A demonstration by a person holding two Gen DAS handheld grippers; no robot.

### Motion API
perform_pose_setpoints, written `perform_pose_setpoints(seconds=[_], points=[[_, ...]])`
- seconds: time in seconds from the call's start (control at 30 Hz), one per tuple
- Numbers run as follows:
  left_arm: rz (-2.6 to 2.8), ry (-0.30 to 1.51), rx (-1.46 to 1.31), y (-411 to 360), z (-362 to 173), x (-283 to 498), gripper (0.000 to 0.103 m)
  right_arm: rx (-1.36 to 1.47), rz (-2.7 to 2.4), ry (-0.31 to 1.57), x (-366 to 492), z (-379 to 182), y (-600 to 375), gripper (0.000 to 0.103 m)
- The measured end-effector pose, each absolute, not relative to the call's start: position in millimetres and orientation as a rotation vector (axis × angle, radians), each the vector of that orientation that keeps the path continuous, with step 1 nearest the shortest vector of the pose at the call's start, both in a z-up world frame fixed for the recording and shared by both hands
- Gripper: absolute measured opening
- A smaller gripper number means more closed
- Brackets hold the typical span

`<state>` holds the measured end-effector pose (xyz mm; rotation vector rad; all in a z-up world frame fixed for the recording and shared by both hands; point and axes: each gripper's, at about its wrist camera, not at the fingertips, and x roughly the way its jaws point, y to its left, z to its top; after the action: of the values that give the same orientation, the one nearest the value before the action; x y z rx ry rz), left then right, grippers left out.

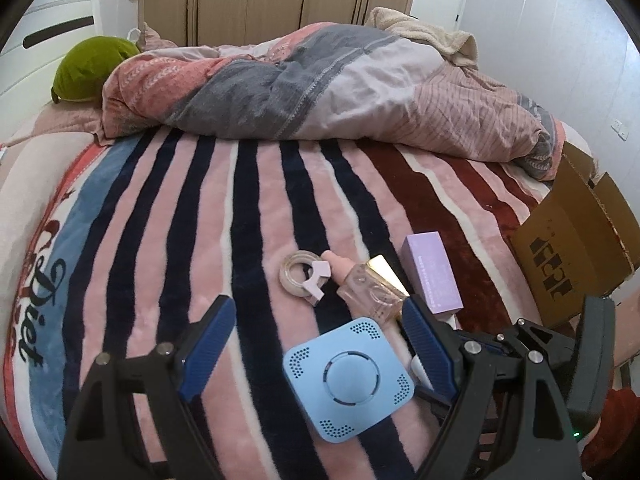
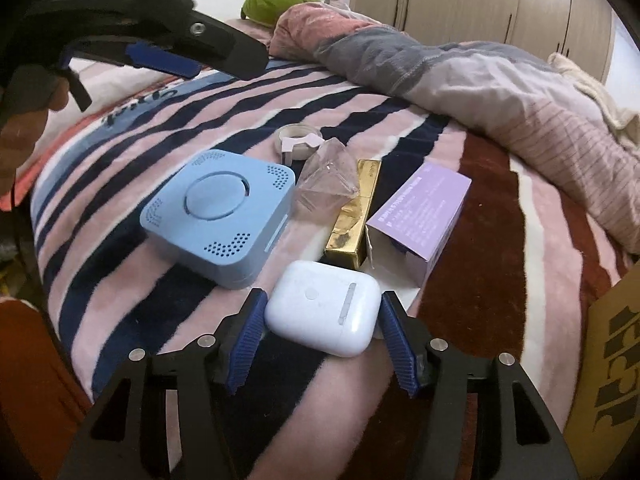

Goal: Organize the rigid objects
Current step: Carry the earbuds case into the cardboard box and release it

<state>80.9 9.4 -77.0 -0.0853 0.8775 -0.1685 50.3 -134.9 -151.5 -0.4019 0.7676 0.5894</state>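
White earbud case (image 2: 322,308), flat beside blue box (image 2: 218,216)

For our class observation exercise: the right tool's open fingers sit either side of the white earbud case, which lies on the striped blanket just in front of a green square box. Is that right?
One detail is wrong: the square box is light blue, not green. The right wrist view shows it just beyond the white earbud case, which lies on the striped blanket between the open fingers of the right tool.

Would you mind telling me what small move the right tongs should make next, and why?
Probably close on the white earbud case: it already sits between the open right tongs, with small gaps visible beside both pads, so a squeeze should secure it for moving.
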Motion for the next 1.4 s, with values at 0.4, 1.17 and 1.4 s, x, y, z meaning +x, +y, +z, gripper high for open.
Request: perform_pose_setpoints(seconds=[0.4,1.17,1.4], points=[[-0.603,0.775,-0.138,-61,-17,57,0.069,-0.266,0.702,0.579,20,-41,-177,0.053],[-0.812,0.895,0.131,-327,34,130,0.043,-0.124,0.462,0.596,67,24,-387,0.054],[-0.732,0.872,0.113,-308,40,128,0.072,-0.154,0.426,0.622,69,18,-395,0.088]])
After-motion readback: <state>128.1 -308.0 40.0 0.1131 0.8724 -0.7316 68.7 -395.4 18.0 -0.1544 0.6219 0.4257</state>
